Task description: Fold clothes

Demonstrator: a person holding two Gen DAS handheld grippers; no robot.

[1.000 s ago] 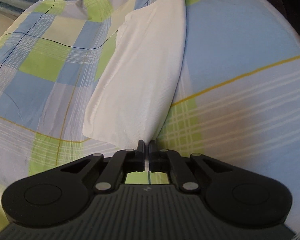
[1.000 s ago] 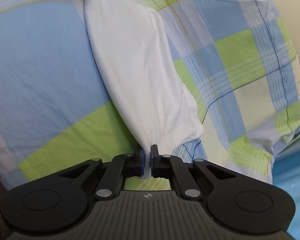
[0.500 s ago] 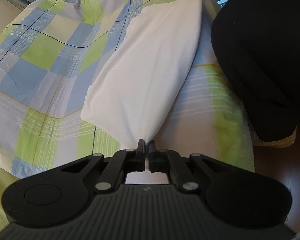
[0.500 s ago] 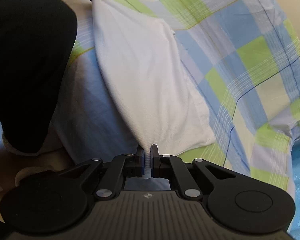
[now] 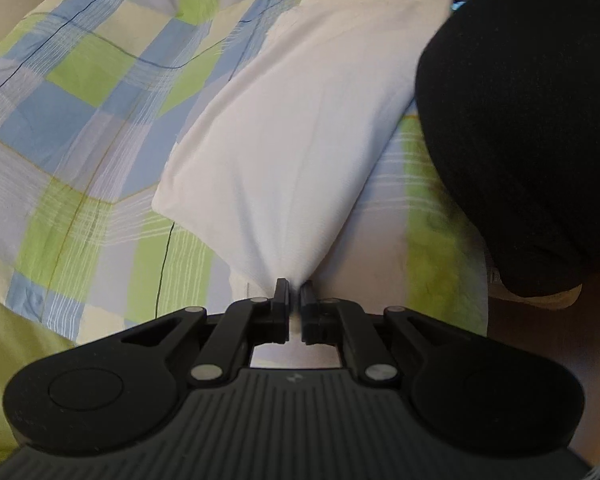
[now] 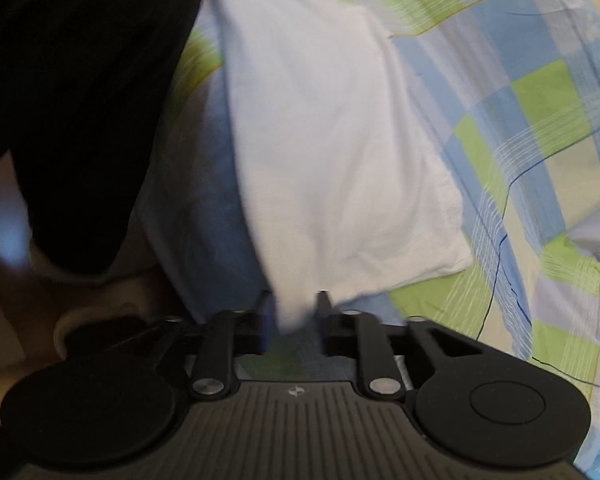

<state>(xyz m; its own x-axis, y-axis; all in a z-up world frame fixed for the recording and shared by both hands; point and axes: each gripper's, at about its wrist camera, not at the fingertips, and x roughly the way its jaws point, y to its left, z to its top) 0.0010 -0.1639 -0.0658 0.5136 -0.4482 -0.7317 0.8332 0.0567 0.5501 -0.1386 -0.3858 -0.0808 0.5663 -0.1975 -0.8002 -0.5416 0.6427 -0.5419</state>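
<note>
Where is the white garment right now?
The white garment lies on the checked bedsheet, one corner pinched in the left gripper, beside the person's dark-clothed leg.

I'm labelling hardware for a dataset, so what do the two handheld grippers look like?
Both the left gripper and right gripper are matte black, with a ribbed body, two round side discs, silver pivot pins and a small central logo.

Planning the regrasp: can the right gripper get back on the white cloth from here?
Probably yes. The right gripper is open with the white cloth corner between its fingers; nothing blocks it.
</note>
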